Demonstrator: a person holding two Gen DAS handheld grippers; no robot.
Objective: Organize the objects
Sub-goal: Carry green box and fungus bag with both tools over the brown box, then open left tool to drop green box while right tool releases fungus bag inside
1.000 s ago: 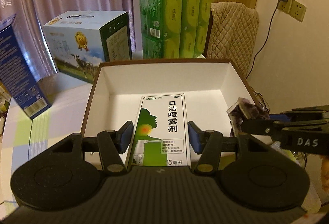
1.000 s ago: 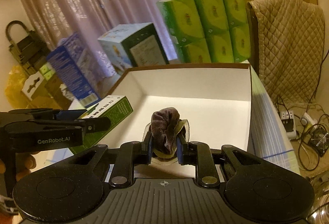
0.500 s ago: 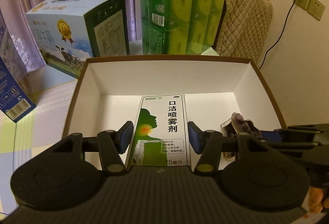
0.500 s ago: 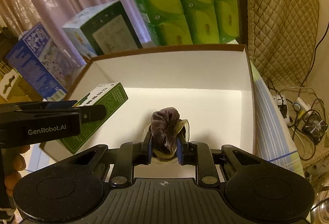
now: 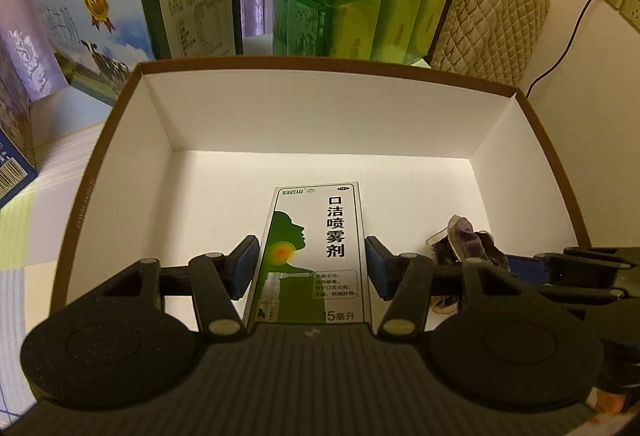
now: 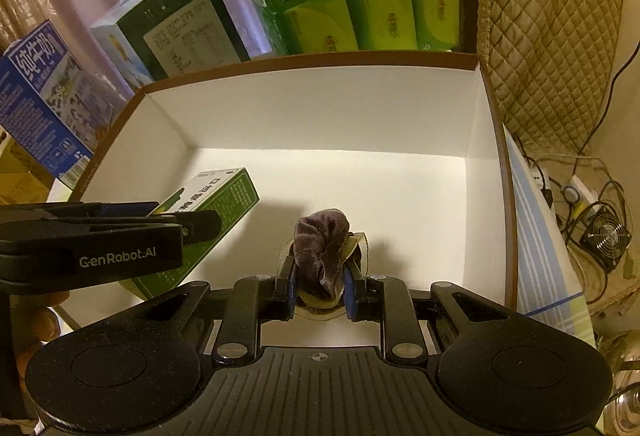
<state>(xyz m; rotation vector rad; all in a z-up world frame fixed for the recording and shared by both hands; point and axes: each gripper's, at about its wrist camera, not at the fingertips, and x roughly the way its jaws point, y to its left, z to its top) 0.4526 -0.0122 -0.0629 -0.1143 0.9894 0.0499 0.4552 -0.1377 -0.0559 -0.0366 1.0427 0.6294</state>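
Both over the white box (image 6: 328, 116), nothing released: left tool (image 5: 312, 266) pinching spray carton (image 5: 316, 248), right tool (image 6: 320, 290) pinching scrunchie (image 6: 322, 252) (box floor otherwise bare)

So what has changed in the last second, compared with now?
Both grippers moved forward and down into the white box, carrying their loads. Unchanged: left gripper holds the green spray carton, right gripper holds the purple scrunchie. Nothing released.
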